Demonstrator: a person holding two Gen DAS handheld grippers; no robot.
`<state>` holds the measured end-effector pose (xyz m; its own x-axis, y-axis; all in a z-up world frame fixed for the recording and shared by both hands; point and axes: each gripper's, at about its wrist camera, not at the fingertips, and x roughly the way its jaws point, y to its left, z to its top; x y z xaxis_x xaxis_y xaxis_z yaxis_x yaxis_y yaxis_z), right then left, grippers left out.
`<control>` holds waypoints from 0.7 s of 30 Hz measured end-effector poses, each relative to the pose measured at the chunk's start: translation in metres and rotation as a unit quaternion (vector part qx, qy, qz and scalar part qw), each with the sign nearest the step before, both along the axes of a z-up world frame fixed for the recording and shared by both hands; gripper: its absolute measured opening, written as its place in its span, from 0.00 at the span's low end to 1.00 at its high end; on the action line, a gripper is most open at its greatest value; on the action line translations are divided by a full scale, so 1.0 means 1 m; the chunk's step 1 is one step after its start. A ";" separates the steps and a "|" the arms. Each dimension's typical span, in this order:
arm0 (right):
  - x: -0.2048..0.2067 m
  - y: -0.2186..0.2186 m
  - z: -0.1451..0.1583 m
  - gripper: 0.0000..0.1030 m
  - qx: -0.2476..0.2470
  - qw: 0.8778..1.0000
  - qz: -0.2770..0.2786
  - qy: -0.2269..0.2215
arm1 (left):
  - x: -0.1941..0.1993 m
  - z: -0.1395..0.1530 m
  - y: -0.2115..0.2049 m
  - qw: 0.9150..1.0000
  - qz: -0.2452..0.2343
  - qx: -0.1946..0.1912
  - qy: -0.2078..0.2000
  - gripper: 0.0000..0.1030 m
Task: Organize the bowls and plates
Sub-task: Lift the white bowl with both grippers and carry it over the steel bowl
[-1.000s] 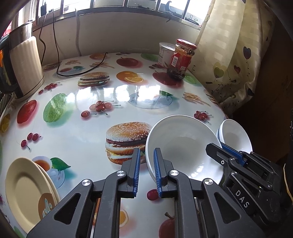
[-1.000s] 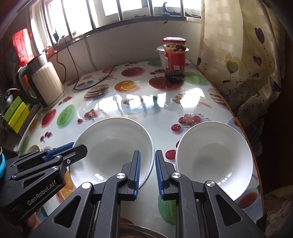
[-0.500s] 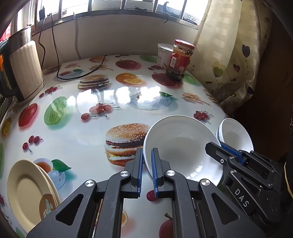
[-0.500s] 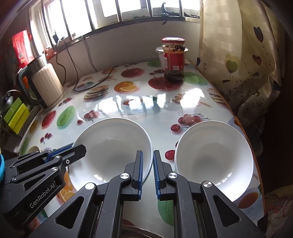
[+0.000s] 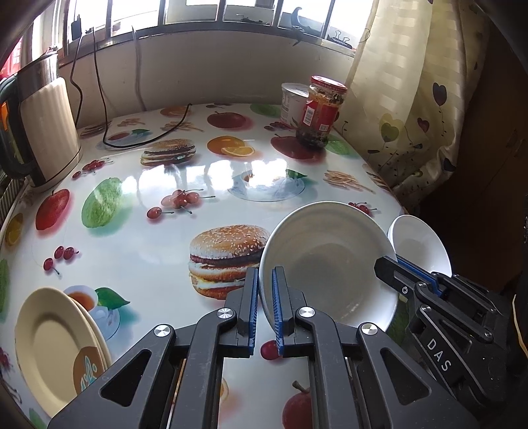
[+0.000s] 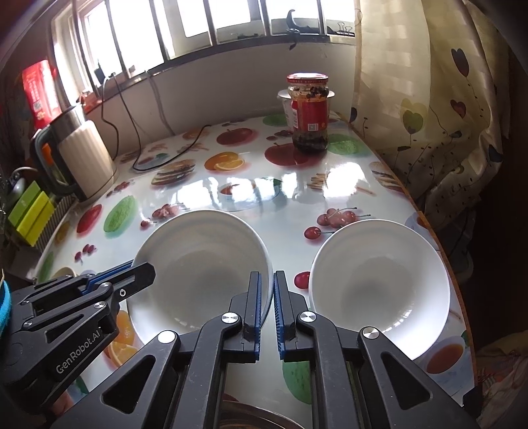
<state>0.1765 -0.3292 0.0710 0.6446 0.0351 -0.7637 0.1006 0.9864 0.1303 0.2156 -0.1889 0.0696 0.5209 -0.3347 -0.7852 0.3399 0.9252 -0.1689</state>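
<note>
Two bowls side by side – one (image 6: 201, 264) left, one (image 6: 379, 283) right; jar (image 6: 308, 112) behind, seemingly before a tub (image 5: 292, 102).

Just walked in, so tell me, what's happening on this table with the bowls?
Both hand-held tools are clamped on one white bowl: the left tool on its left rim, the right tool on its right rim. A second white bowl sits untouched to its right, and cream plates wait at the table's left edge.

Barred window (image 6: 204, 23) admits daylight above a plaster wall (image 5: 214, 72); patterned curtain (image 6: 429, 109) hangs right of the glossy desk (image 5: 138, 244).
</note>
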 end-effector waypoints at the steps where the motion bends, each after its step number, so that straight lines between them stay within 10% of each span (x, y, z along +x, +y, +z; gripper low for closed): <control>1: -0.001 0.000 0.001 0.07 0.000 1.000 0.000 -0.001 | -0.001 0.001 0.000 1.000 0.000 0.000 -0.001 0.08; 21: -0.035 0.008 0.026 0.07 0.002 0.999 -0.004 -0.034 | -0.034 0.028 0.009 1.000 -0.005 -0.014 -0.022 0.08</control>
